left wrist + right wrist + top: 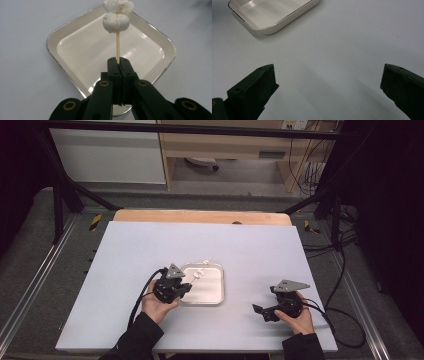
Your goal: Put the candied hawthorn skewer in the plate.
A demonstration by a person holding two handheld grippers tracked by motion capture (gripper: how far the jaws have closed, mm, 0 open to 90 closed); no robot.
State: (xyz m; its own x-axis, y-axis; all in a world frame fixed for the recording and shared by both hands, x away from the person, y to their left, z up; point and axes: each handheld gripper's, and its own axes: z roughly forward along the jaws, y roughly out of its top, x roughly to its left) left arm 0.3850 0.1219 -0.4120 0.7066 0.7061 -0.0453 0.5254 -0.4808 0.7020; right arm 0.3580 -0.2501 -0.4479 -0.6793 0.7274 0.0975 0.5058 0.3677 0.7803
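White bench (150, 245), wide and rectangular, w/ a strip of wood showing along its far edge. Cream metal tray (212, 290), square w/ rounded corners, sits near the middle of the bench, somewhat toward the near edge. Left tongs (186, 287) at the tray's left rim, held in the person's left hand (157, 306), black sleeve coming in from the near edge; jaws clamped tight on the bottom end of a thin wooden skewer (117, 47). Right tongs (260, 310) on the right side of the bench, near the front edge, well apart from the tray, in the right hand (297, 317); jaws spread wide, nothing between them, just bare bench in the right gripper view. Skewer sticks out over the tray interior, carrying two white marshmallows (116, 22) at its far end, one behind the other, touching.
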